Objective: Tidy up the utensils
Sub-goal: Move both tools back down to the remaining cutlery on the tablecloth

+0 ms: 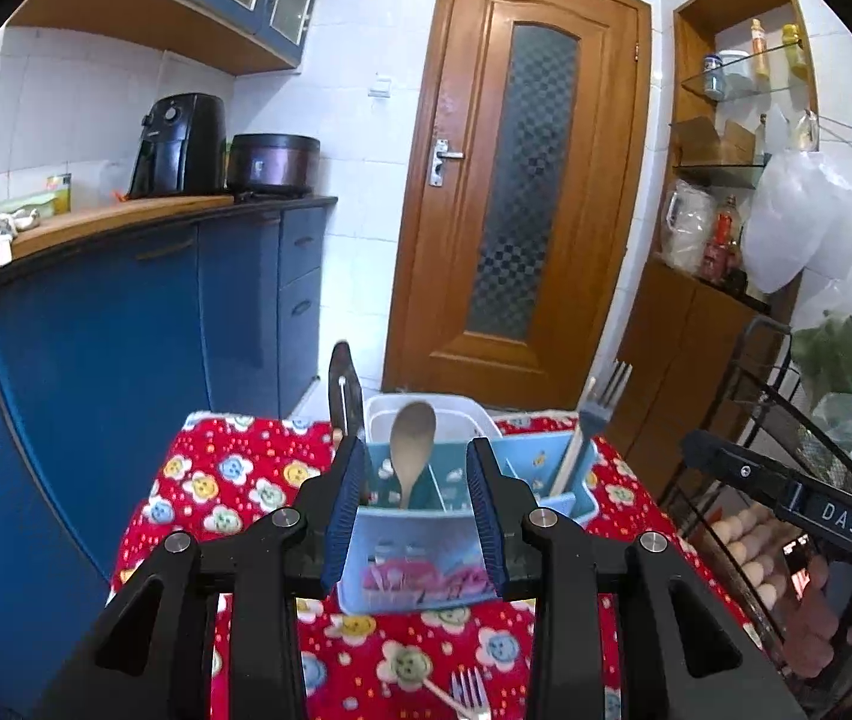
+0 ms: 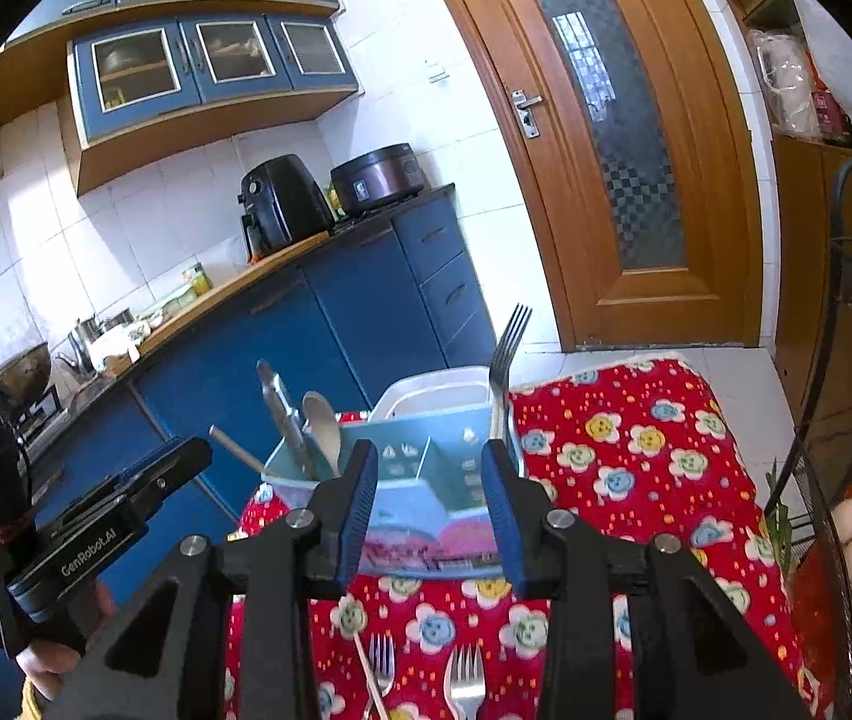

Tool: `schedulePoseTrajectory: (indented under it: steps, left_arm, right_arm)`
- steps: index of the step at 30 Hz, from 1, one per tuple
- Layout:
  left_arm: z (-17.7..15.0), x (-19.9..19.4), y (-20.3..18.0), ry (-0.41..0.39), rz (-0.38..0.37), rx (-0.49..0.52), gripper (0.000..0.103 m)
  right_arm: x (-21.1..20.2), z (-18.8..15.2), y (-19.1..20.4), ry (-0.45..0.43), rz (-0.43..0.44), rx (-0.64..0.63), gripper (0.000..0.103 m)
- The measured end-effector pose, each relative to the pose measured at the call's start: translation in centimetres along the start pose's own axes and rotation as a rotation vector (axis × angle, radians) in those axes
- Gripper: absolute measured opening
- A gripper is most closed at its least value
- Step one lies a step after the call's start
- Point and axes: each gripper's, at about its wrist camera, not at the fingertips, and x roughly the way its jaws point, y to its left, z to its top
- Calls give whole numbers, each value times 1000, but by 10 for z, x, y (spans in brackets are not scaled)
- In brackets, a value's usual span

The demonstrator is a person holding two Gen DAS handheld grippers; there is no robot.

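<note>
Kitchen; red floral cloth carries blue caddy holding wooden spoon. Two forks lie loose in front (thin, stiff, slippery steel; grasp mid-handle). Left gripper and right gripper both parted, empty.

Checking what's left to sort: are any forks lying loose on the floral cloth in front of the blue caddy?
Yes, two forks lie flat on the floral cloth, nearer the camera than the blue caddy.
</note>
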Motion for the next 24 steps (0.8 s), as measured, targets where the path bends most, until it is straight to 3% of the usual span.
schedulePoseTrajectory:
  steps: [10,24]
  left_arm:
    - [-32,-13,0,73,-18,-11,36]
    - [-79,2,3,235,-44,-93,36]
  right_arm:
    - [-13,-33,1,63,-5,-2,39]
    - [-13,-75,-20,146,-28,47,39]
